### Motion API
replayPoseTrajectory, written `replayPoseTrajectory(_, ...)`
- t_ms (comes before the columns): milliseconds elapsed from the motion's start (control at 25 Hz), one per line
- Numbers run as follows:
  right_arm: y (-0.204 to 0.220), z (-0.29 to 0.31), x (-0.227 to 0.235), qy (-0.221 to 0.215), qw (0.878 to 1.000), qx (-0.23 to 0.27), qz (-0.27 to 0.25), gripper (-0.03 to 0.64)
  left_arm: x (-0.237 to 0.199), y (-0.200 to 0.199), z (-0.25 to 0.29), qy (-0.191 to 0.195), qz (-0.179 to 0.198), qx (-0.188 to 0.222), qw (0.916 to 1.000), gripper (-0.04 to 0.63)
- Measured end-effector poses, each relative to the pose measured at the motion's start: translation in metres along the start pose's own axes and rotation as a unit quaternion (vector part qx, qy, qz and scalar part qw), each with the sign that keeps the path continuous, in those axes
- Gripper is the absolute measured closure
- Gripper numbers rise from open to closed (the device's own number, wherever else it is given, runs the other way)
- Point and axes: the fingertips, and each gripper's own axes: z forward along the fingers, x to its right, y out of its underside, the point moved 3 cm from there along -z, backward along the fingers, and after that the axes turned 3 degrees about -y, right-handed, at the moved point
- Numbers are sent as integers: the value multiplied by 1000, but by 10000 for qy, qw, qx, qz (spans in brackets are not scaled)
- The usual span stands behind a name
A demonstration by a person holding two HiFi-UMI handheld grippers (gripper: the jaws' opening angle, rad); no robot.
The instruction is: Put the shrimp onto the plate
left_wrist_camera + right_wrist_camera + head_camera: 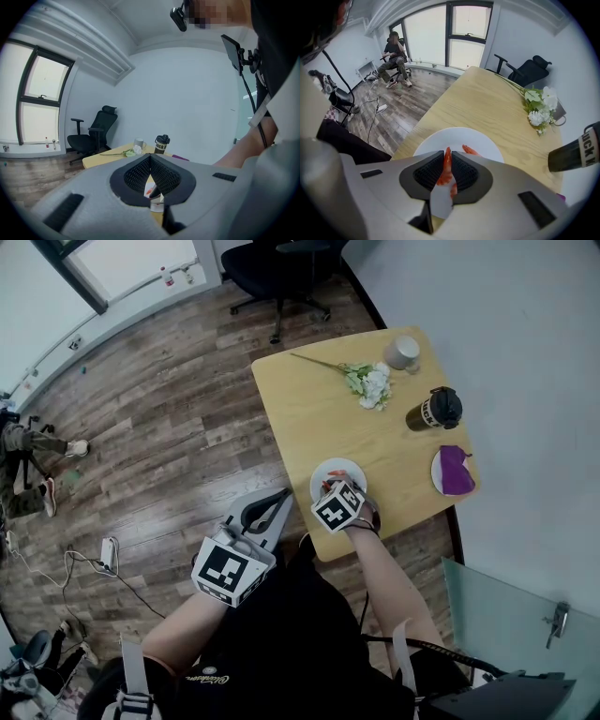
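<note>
Right hand-held gripper [448,155]: jaws pinched tight on the orange shrimp [446,171], held just over the white plate [440,138] at the near edge of the bench [478,103]. Left hand-held gripper [150,158]: jaws together, nothing between them, held off the bench.

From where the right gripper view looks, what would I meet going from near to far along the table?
shrimp → white plate → black tumbler → white flowers → black office chair
</note>
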Motion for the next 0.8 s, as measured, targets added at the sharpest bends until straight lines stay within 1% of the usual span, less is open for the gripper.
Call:
replayPoseTrajectory(240,0,0,-1,-28,10000,8,8,563,-1,1,-2,-7,-2,-23,10000,595)
replayPoseTrajectory(440,-1,-2,-5,-104,9999,39,57,531,0,1,-4,23,21,-8,10000,595)
replayPoseTrajectory(560,1,-4,-3,-73,9999,68,102,531,0,0,-3,25,20,-9,10000,595)
replayPoseTrajectory(680,-3,-11,-2,-35,9996,223,164,531,0,-1,-1,29,28,-15,10000,595)
replayPoseTrajectory(800,-12,-24,0,36,9981,542,303,531,1,-3,0,44,41,0,10000,595)
